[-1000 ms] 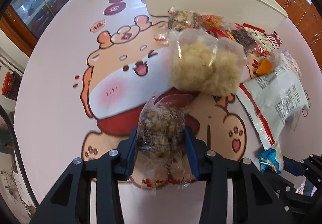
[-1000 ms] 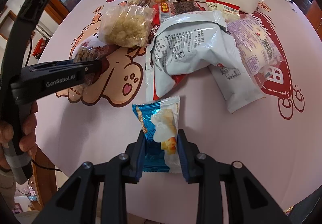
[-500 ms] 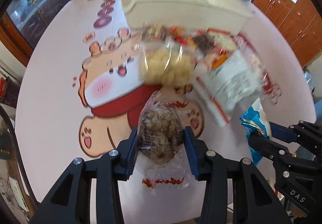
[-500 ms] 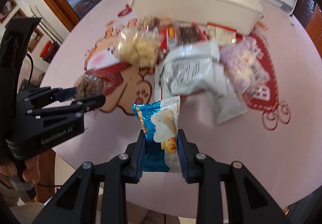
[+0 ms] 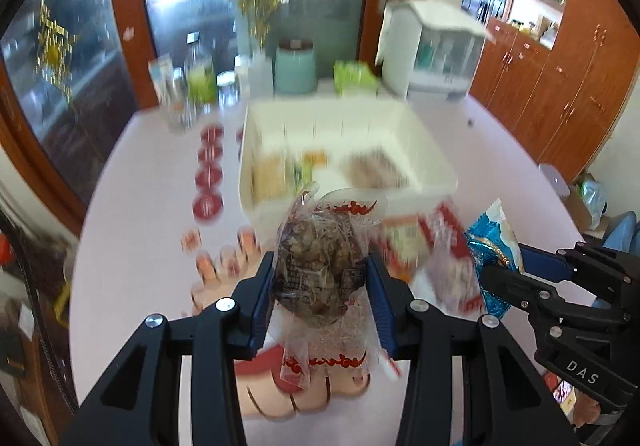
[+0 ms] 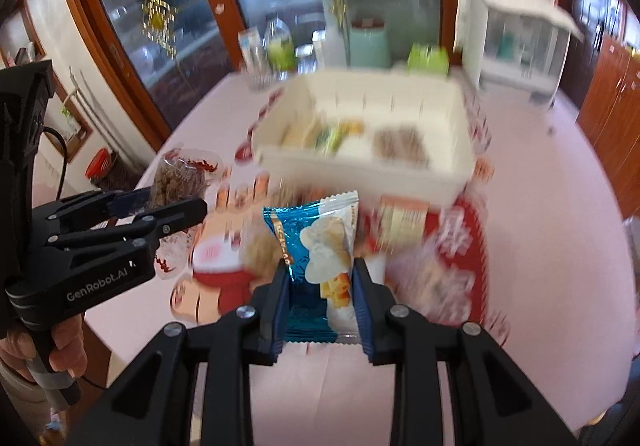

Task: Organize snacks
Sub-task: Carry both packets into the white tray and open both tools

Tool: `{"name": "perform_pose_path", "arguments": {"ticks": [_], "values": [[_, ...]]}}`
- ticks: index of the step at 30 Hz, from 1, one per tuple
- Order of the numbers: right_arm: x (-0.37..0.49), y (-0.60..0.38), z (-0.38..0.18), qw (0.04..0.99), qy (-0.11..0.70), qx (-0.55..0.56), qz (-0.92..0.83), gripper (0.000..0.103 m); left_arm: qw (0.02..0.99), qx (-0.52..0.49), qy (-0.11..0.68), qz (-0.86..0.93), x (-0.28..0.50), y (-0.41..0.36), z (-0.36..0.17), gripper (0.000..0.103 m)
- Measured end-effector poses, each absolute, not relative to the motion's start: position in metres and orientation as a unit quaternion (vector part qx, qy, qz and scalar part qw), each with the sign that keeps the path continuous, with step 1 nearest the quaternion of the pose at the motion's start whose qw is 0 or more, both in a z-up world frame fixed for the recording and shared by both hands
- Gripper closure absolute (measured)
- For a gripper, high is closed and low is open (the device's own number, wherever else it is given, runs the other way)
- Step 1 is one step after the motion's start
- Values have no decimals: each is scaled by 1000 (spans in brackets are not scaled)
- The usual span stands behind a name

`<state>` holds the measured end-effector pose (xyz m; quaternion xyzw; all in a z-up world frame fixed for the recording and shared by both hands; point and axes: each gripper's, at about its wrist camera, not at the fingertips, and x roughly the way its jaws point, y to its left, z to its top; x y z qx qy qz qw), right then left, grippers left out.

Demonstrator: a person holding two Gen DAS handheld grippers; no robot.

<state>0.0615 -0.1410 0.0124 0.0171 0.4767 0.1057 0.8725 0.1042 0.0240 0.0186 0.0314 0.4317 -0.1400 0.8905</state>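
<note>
My left gripper [image 5: 320, 274] is shut on a clear bag of brown nut snack [image 5: 320, 266] and holds it in the air above the table; the bag also shows in the right wrist view [image 6: 176, 181]. My right gripper [image 6: 318, 278] is shut on a blue and white snack packet [image 6: 320, 246], also lifted; the packet shows at the right of the left wrist view [image 5: 494, 246]. A white storage bin [image 5: 436, 165] stands ahead on the pink table, open, with several snacks inside. It also shows in the right wrist view [image 6: 460, 133]. Both views are motion-blurred.
Loose snack packets [image 6: 400, 221] lie blurred on the table in front of the bin. Bottles and a teal canister [image 5: 295, 65] stand behind the bin, with a white cabinet-like box [image 5: 432, 45] to the right. The pink table [image 5: 132, 205] has a cartoon print.
Both grippers have risen and tilted up with their packets. The view has swung from looking down at the table to looking across it into the open bin.
</note>
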Motion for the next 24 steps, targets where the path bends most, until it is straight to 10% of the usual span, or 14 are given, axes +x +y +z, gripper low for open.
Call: {"name": "perform_pose_path", "arguments": {"ticks": [13, 24], "values": [[157, -155, 93, 923, 379, 24, 57, 73, 927, 57, 345, -134, 192, 7, 99, 61], [242, -170, 73, 917, 394, 68, 13, 73, 918, 49, 378, -114, 291, -9, 64, 61]]}}
